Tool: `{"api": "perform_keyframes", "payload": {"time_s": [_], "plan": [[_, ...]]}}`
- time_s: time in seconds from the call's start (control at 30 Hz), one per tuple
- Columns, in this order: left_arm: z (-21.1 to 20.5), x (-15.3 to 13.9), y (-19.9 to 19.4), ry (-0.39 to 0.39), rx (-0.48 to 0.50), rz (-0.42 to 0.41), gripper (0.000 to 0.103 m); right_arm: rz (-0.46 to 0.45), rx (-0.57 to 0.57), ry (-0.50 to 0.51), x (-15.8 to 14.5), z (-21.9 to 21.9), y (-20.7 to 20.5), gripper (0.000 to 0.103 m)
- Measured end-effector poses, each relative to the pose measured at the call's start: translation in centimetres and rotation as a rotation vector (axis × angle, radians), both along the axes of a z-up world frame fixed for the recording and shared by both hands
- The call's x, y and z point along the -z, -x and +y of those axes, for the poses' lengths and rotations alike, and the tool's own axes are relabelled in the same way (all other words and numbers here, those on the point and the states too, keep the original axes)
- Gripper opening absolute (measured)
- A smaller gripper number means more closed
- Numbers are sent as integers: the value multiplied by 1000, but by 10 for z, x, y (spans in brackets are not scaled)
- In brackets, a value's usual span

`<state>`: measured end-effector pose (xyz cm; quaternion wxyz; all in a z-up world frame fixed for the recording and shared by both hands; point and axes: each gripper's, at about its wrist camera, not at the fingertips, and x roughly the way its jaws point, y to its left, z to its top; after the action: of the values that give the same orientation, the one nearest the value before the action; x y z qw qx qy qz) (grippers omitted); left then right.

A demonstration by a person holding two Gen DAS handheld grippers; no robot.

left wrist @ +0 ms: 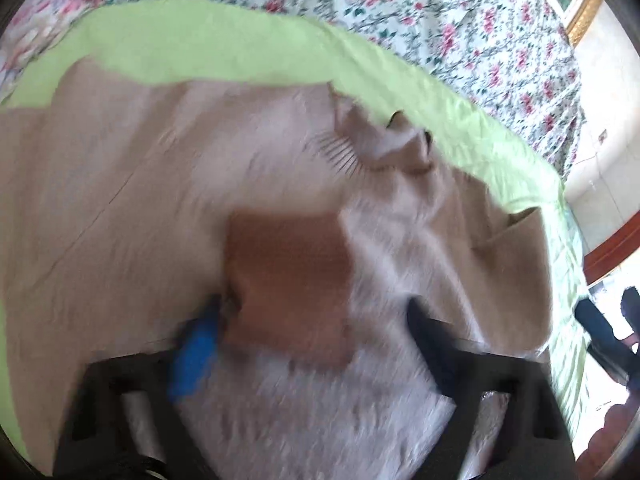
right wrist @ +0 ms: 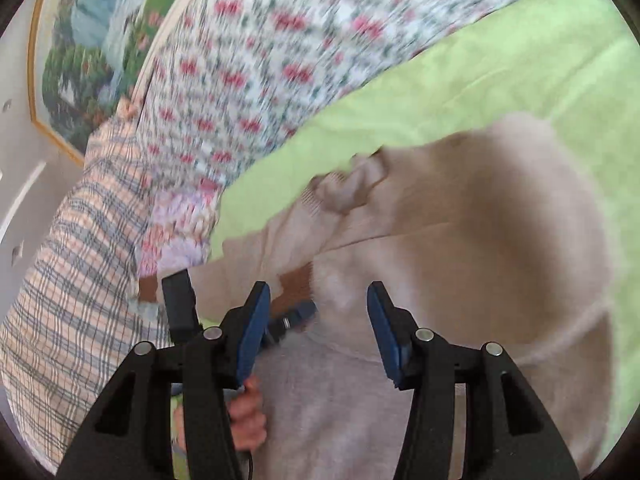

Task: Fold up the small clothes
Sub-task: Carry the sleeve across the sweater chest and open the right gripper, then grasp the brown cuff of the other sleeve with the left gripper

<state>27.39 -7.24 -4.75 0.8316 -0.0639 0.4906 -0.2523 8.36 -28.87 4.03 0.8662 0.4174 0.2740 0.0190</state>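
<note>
1. Beige sweater point(left wrist: 208, 184) with brown patch point(left wrist: 288, 272) lies on green sheet point(left wrist: 200, 48) over the floral bed point(left wrist: 460, 20).
2. Left gripper point(left wrist: 316, 312) low over the patch, fingers apart; grip unclear through blur.
3. Right gripper point(right wrist: 318, 328) spread, empty, above sweater.
4. Hand point(right wrist: 248, 416) below.

Bright daylight, motion blur, fisheye edges.

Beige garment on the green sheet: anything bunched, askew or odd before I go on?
Yes. The beige garment is rumpled, its collar bunched up near the green sheet edge. Blur hides finer detail.
</note>
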Motion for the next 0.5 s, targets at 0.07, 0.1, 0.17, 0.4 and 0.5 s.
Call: {"api": "perform_keyframes", "payload": {"time_s": [0.07,0.1,0.17,0.4,0.5], "plan": [[-6,1,-5,-8,35,13,8,11,58,16,3,-12,15,52],[-7,-6,-3,-15,42,-13,6,18,82,19,5,-22,23,52],[0,-31,12,-43,22,-132,6,37,123,32,10,-35,32,52],[60,-35,3,-85,-98,-183,6,143,188,43,43,-77,25,53],[70,-23,4,-108,-119,-176,7,190,164,63,56,-82,2,61]]}}
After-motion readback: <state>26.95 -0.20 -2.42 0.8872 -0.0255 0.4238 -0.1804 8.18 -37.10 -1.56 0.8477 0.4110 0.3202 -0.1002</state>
